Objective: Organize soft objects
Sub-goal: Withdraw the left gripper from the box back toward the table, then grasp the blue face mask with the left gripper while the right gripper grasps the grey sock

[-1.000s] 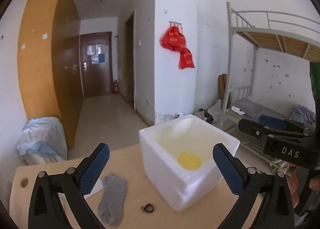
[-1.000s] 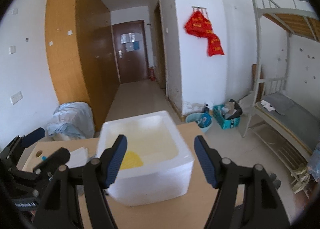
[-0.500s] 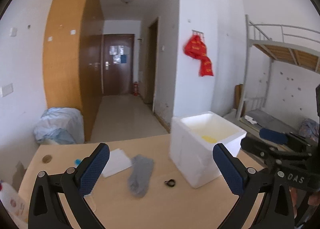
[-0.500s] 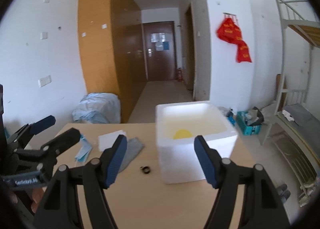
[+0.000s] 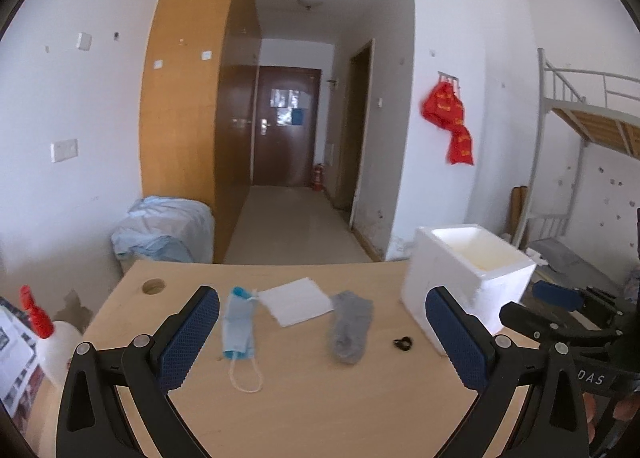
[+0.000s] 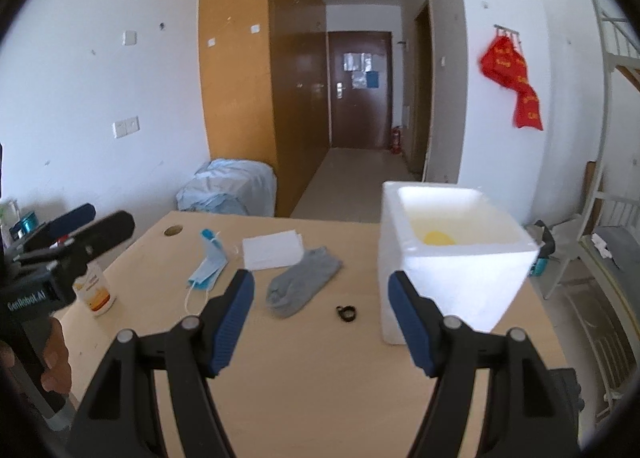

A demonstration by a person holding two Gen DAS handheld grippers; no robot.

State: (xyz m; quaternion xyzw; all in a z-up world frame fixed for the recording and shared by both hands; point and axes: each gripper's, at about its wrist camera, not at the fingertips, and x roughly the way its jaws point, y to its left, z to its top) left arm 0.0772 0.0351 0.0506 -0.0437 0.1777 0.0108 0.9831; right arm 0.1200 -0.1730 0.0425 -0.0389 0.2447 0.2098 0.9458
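We hold both grippers, left gripper (image 5: 322, 332) and right gripper (image 6: 321, 316), over the table (image 5: 320, 410), fingers spread and empty. The grey sock (image 6: 303, 285) lies left of the foam box (image 6: 452, 258).

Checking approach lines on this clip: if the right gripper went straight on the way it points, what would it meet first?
Probably the bare tabletop, near the small black ring, between the grey sock and the foam box. The right gripper is open and empty; depth is uncertain.

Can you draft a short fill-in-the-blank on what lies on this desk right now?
1. The sock lying on the desk is ____ in colour.
2. The yellow round thing sits inside the white ____ box.
3. The blue face mask lies to the ____ of the white folded cloth.
Missing words: grey; foam; left
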